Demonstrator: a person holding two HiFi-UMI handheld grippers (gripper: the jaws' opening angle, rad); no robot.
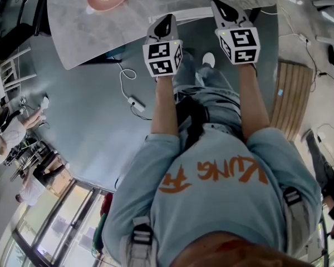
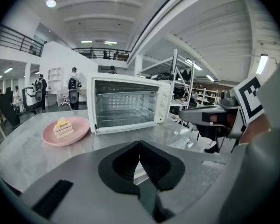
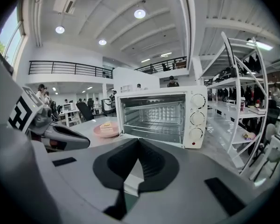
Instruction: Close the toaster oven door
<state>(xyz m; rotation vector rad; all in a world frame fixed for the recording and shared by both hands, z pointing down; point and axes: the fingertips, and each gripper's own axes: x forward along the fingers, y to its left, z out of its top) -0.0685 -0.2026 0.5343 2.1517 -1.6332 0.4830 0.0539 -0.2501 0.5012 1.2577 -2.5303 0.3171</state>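
The white toaster oven [image 2: 126, 101] stands on the grey marble table [image 1: 72, 21] with its door down, so the wire rack inside shows. It appears again in the right gripper view, toaster oven [image 3: 158, 115], with three knobs [image 3: 197, 118] on its right side. My left gripper [image 2: 139, 146] is shut and empty, short of the oven's front. My right gripper [image 3: 138, 143] is also shut and empty, beside the left. In the head view both reach over the table's near edge, left gripper [image 1: 167, 20] and right gripper [image 1: 220, 5].
A pink plate [image 2: 65, 130] with a cake slice sits left of the oven. White metal shelving [image 3: 245, 101] stands to the right. A cable with a power strip [image 1: 134, 102] lies on the floor under me. People and chairs are far behind the table.
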